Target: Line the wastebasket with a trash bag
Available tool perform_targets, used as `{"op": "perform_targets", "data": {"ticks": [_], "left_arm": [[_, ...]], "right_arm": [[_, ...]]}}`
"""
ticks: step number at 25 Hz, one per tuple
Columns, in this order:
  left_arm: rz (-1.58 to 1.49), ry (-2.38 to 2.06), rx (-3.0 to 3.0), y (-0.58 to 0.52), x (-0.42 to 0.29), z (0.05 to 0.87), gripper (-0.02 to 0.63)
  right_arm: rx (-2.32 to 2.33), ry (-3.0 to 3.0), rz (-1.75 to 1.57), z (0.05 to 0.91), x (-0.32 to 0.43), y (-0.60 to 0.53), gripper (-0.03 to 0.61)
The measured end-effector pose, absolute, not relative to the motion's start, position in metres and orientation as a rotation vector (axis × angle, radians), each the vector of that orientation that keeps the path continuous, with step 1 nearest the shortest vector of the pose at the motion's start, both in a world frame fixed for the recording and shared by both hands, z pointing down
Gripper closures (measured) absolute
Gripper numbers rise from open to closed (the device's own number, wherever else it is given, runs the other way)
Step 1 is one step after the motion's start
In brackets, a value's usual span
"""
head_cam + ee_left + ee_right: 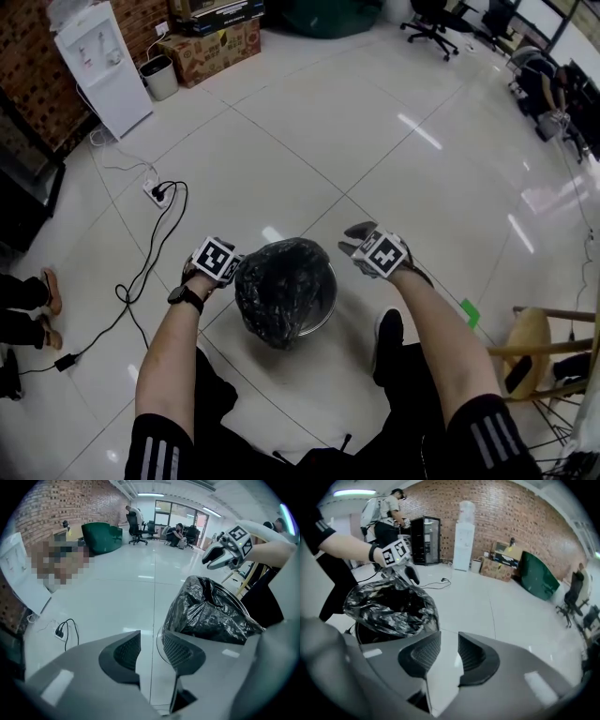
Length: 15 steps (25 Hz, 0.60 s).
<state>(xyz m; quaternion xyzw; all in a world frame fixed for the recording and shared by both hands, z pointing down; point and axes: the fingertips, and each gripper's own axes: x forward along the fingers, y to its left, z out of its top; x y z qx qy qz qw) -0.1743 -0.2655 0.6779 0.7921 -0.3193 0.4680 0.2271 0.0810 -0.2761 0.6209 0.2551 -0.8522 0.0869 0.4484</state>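
A crumpled black trash bag (278, 292) bulges out of a round metal wastebasket (325, 305) on the white tiled floor. My left gripper (204, 270) sits just left of the bag, its jaws apart with nothing between them; in its own view the left gripper (151, 649) shows only floor in the gap, and the trash bag (211, 613) lies to the right. My right gripper (354, 246) hovers at the basket's upper right, apart from the bag. In the right gripper view that right gripper (449, 652) is open and empty, the trash bag (391, 609) at left.
A black cable and wall plug (157, 192) trail across the floor left of the basket. A white water dispenser (101, 66), a small bin (159, 77) and cardboard boxes (211, 47) stand at the back left. A wooden stool (534, 342) is at right; my feet flank the basket.
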Motion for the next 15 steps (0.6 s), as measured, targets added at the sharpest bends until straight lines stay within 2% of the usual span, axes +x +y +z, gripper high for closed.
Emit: {"op": "perform_targets", "data": {"ticks": [3, 5, 10, 15], "left_arm": [[1.295, -0.953, 2.151, -0.264, -0.192, 0.667, 0.468], [1.286, -0.99, 2.149, -0.257, -0.198, 0.656, 0.468], [1.267, -0.954, 2.208, -0.217, -0.18, 0.614, 0.469], [1.252, -0.943, 2.22, -0.17, -0.16, 0.593, 0.469]], "right_arm": [[0.466, -2.159, 0.054, 0.585, 0.05, -0.237, 0.501], [0.301, -2.137, -0.092, 0.577, 0.028, -0.197, 0.502], [-0.003, -1.987, -0.372, 0.6, 0.004, -0.127, 0.365], [-0.09, -1.886, -0.468, 0.64, 0.001, -0.109, 0.345]]}}
